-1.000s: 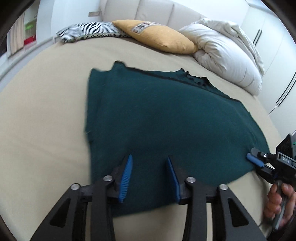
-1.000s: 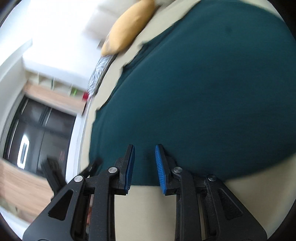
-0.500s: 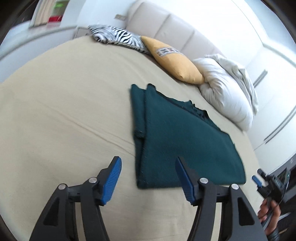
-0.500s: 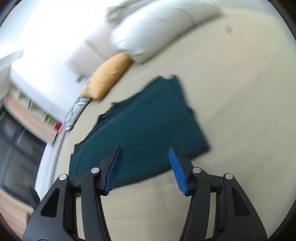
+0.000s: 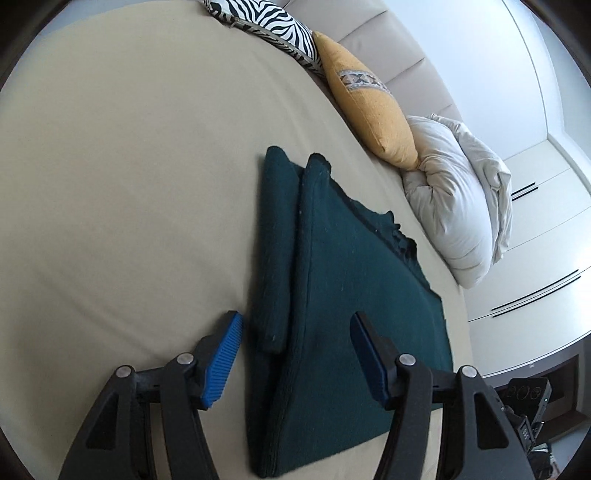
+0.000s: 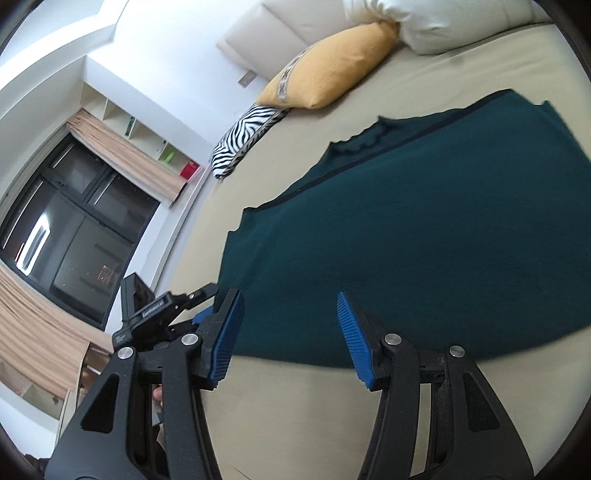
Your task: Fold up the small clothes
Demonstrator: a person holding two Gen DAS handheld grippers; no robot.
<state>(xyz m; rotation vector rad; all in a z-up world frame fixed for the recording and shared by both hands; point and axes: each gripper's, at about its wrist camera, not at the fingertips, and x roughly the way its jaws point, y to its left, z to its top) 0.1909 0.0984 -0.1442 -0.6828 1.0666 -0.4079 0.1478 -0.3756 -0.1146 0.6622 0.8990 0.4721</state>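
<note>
A dark green knit garment (image 5: 340,295) lies folded flat on the beige bed (image 5: 129,184), with a folded sleeve strip (image 5: 275,240) along its left side. My left gripper (image 5: 295,354) hovers open over the garment's near left part, nothing between its blue pads (image 5: 221,360). In the right wrist view the same garment (image 6: 424,240) spreads ahead. My right gripper (image 6: 290,339) stands open above its near hem, holding nothing. The left gripper (image 6: 199,314) shows at the garment's left corner.
At the head of the bed lie a zebra-print cushion (image 5: 269,22), a yellow cushion (image 5: 365,107) and a bunched white duvet (image 5: 458,206). A dark window with curtains (image 6: 62,229) stands beyond the bed's left side. White wardrobe doors (image 5: 535,258) line the right.
Both grippers have opened wider and pulled back from the garment's near edge. The right gripper has risen, so more of the bed shows. Both views have rolled.
</note>
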